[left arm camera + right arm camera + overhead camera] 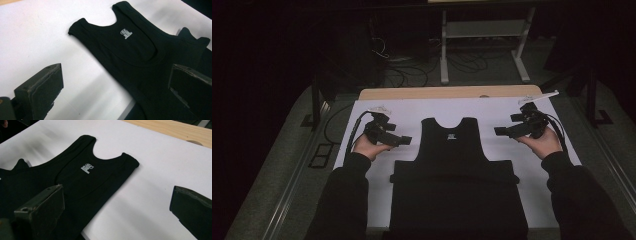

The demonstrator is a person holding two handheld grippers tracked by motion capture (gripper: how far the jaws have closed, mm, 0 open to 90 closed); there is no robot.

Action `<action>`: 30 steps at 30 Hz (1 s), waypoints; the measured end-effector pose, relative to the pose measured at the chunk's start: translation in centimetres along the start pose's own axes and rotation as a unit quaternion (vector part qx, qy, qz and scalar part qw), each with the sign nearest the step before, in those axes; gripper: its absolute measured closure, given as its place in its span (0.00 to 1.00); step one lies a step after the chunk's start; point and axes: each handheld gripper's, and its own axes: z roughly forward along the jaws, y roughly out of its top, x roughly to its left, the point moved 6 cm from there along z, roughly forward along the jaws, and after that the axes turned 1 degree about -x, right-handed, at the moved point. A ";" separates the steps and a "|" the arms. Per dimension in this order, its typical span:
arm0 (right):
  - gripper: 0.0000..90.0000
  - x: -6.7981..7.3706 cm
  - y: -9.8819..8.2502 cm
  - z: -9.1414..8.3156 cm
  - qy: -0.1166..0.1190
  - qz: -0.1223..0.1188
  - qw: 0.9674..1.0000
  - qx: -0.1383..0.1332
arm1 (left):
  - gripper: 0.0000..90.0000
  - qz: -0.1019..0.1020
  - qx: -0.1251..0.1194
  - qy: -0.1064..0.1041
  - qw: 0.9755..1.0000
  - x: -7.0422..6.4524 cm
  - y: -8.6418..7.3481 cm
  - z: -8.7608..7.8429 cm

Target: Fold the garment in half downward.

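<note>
From the high view, a black tank top [454, 150] lies flat on the white sheet [412, 112] covering the worktop [447, 92], its neckline pointing away from the person and its lower part folded into a wider dark band nearer the person. The left gripper [404, 140] hovers just to the garment's left, level with its armhole, held in the left hand [369, 146], while the right gripper [499, 131] hovers just to its right, in the right hand [542, 142]; neither touches the cloth. In the left gripper view, the jaws stand wide apart with nothing between them, and the tank top [130, 50] lies ahead and to the right, its small white neck label [125, 33] showing. In the right gripper view, the jaws are likewise spread and empty, with the tank top [82, 177] ahead and to the left, its label [87, 167] visible, and bare white sheet [150, 182] ahead to the right.
</note>
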 end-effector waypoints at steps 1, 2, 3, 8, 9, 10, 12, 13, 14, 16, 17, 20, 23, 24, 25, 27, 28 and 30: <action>0.00 0.0 0.0 0.1 -0.001 0.001 1.000 0.002 | 0.00 -0.002 -0.001 0.000 1.000 0.0 0.0 0.2; 0.00 0.0 0.1 0.3 0.001 0.002 1.000 0.004 | 0.00 -0.003 0.001 -0.001 1.000 0.1 0.0 0.3; 0.00 0.0 0.1 0.5 0.000 0.003 1.000 0.005 | 0.00 -0.004 0.002 -0.001 1.000 0.1 -0.1 0.6; 0.00 -0.1 0.2 1.3 0.001 0.005 1.000 0.003 | 0.00 -0.007 0.003 -0.001 1.000 0.4 -0.2 1.4; 0.00 -0.2 0.2 1.4 0.000 0.005 1.000 0.003 | 0.00 -0.010 0.002 0.000 1.000 0.5 -0.2 1.5; 0.00 -0.3 0.2 1.6 0.001 0.005 1.000 0.002 | 0.00 -0.014 0.001 0.001 1.000 0.7 -0.2 1.7; 0.00 -0.4 0.3 1.9 0.001 0.008 1.000 0.002 | 0.00 -0.017 0.001 0.003 1.000 0.9 -0.3 1.9; 0.00 -0.5 0.3 2.1 0.002 0.008 1.000 0.001 | 0.00 -0.021 0.001 0.004 1.000 1.0 -0.3 2.0; 0.00 -0.5 0.3 2.2 0.001 0.008 1.000 0.001 | 0.00 -0.021 0.004 0.006 1.000 1.2 -0.4 2.1; 0.00 -0.6 0.3 2.5 0.002 0.009 1.000 0.003 | 0.00 -0.026 0.003 0.008 1.000 1.5 -0.5 2.2; 0.00 -0.7 0.3 2.7 0.002 0.010 1.000 0.003 | 0.00 -0.027 0.003 0.008 1.000 1.6 -0.5 2.2; 0.00 -0.9 0.1 3.1 0.000 0.013 1.000 0.004 | 0.00 -0.033 0.001 0.010 0.999 1.9 -0.6 2.5; 0.00 -1.2 0.0 3.5 -0.001 0.014 1.000 0.007 | 0.00 -0.034 0.001 0.010 0.999 2.1 -0.7 2.8; 0.00 -1.3 0.0 3.7 -0.001 0.016 1.000 0.006 | 0.00 -0.035 0.000 0.010 0.999 2.1 -0.7 2.9; 0.00 -1.3 0.0 3.8 -0.001 0.016 1.000 0.008 | 0.00 -0.035 -0.001 0.009 0.999 2.1 -0.7 3.0; 0.00 -1.4 -0.1 4.1 -0.002 0.016 1.000 0.011 | 0.00 -0.035 -0.001 0.010 0.999 2.1 -0.7 3.2; 0.00 -1.5 -0.1 4.3 -0.002 0.014 1.000 0.013 | 0.00 -0.036 -0.002 0.009 0.999 2.1 -0.7 3.3; 0.00 -1.5 -0.2 4.6 -0.002 0.014 1.000 0.016 | 0.00 -0.034 0.001 0.008 0.999 2.0 -0.7 3.7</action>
